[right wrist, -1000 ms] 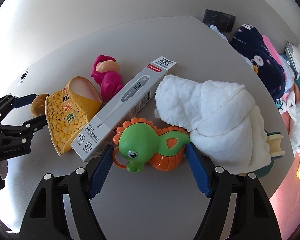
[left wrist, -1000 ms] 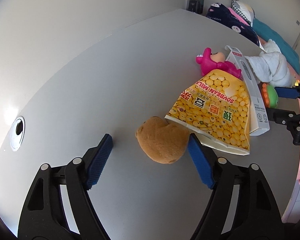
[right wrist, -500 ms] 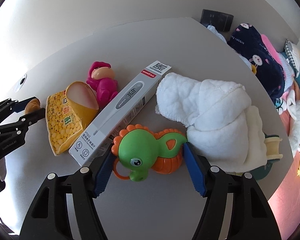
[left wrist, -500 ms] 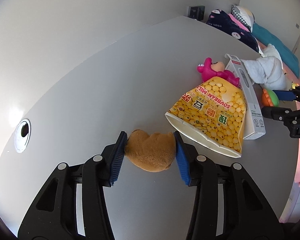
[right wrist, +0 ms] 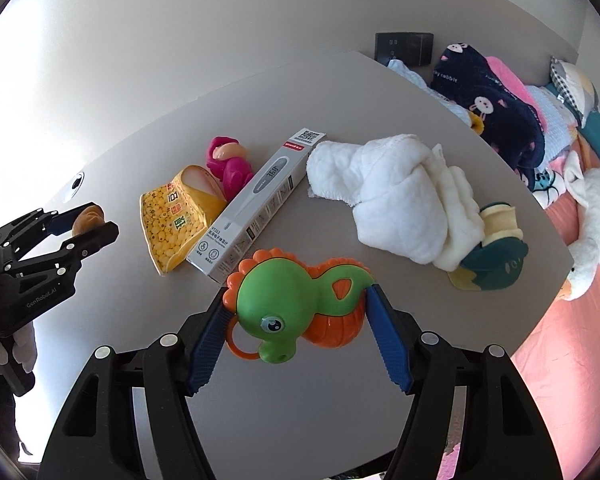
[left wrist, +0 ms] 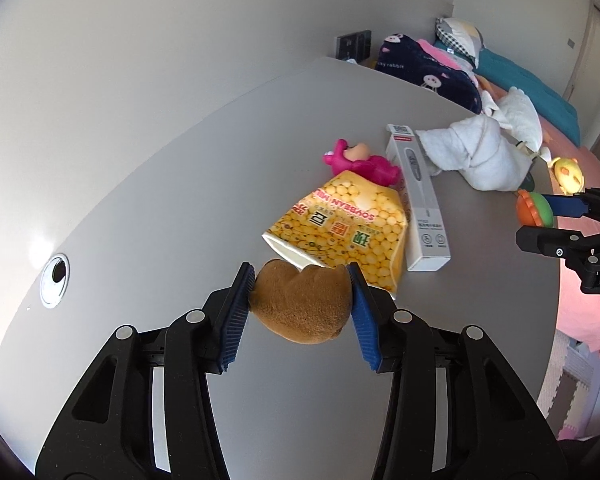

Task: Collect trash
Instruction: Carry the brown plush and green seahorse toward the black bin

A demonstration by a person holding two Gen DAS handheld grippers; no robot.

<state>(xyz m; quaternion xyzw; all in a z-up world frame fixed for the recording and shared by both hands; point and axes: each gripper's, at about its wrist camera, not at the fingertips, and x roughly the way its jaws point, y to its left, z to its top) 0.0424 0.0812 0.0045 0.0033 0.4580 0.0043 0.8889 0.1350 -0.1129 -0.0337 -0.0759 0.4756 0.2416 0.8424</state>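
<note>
1. My left gripper (left wrist: 300,300) is squeezed tight on a brown plush toy (left wrist: 302,306). Both blue pads (left wrist: 236,320) press into its soft sides, and the jaws are partly closed around it.
2. My right gripper (right wrist: 296,320) holds a green and orange toy (right wrist: 296,300). The blue pads (right wrist: 384,336) touch it on both sides, with the jaws fairly wide.
3. Both toys are above the gray table (left wrist: 180,184).
4. Just past the brown toy lies a yellow snack bag (left wrist: 340,232) with its open end toward me. It is flat on the table.
5. A long white box (right wrist: 256,208) lies right beside the bag, touching it.
6. A pink toy (left wrist: 360,162) sits at the far end of the bag.
7. A white towel (right wrist: 400,196) is bunched up near the far end of the box.
8. A round hole (left wrist: 55,280) is in the table, well to the left.
9. A bed with blankets (right wrist: 496,108) is beside the table.
</note>
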